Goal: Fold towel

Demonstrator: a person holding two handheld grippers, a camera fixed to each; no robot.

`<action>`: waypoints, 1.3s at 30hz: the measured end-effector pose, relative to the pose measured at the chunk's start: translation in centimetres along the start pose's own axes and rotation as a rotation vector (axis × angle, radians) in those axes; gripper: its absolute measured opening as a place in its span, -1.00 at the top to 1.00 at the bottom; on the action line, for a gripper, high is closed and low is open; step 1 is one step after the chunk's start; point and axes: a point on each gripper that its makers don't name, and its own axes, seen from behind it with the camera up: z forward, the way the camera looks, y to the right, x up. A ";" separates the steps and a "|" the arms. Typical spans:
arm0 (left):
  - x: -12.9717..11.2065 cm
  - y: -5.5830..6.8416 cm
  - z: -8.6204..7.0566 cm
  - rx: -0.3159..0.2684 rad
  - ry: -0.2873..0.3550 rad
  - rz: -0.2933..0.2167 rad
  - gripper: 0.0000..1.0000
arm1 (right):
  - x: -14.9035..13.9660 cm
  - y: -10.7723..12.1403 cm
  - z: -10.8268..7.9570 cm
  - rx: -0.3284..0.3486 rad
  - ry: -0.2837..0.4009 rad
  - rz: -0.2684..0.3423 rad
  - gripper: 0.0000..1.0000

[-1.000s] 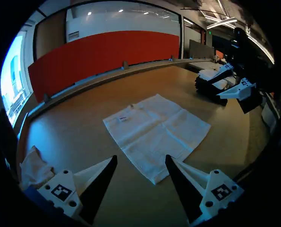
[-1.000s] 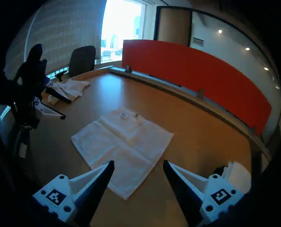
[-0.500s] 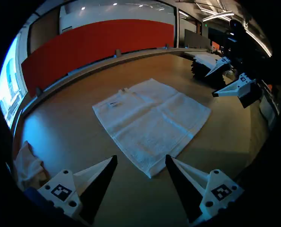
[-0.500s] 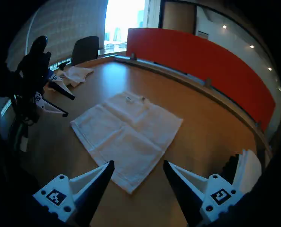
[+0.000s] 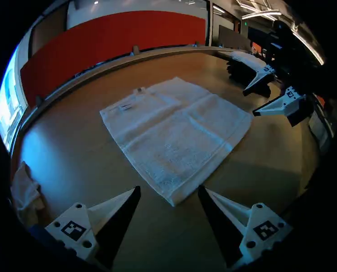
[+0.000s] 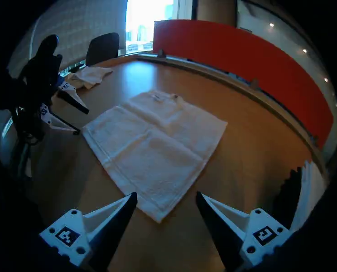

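A white towel [image 5: 177, 136] lies flat and unfolded on the wooden table [image 5: 78, 154], with a small tag near its far edge. My left gripper [image 5: 168, 189] is open and hovers low at the towel's near corner, which lies between the fingertips without touching them. The right gripper [image 5: 250, 104] stands open off the towel's right corner. In the right gripper view the towel [image 6: 155, 140] spreads ahead. My right gripper [image 6: 166, 196] is open over its near corner. The left gripper [image 6: 82, 122] is open by the towel's left corner.
A crumpled white cloth [image 5: 26, 195] [image 6: 91, 75] lies near the table's edge. A stack of folded towels [image 5: 245, 63] [image 6: 306, 190] sits at the other side. A red partition [image 5: 114, 41] lines the table's far edge, and a dark chair [image 6: 103, 50] stands by the window.
Both grippers have moved forward and lower toward the towel, so its corners now lie between their open fingers. The towel has not moved.
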 end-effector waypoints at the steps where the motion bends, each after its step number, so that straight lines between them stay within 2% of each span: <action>1: -0.1 0.1 0.1 -0.001 -0.003 0.001 -0.89 | -0.2 -0.1 0.1 0.001 -0.004 -0.002 -1.00; 9: -0.8 0.3 0.8 -0.012 -0.024 -0.003 -0.89 | -1.3 -0.2 1.0 0.007 -0.027 -0.010 -1.00; 18: -1.4 0.4 1.0 -0.012 -0.041 -0.012 -0.89 | -2.3 -0.2 1.6 0.014 -0.048 0.006 -0.99; 26: -1.3 0.4 0.9 -0.008 -0.043 -0.009 -0.89 | -2.7 -0.3 1.7 0.018 -0.057 -0.007 -0.95; 32: -1.4 0.5 0.8 -0.003 -0.055 -0.010 -0.84 | -2.8 -0.6 1.7 0.029 -0.059 -0.012 -0.74; 36: -1.4 0.5 0.8 0.006 -0.058 -0.020 -0.57 | -2.9 -0.8 1.7 0.041 -0.063 -0.004 -0.50; 39: -1.4 0.5 0.8 0.012 -0.058 -0.027 -0.50 | -2.9 -1.0 1.7 0.047 -0.063 -0.002 -0.35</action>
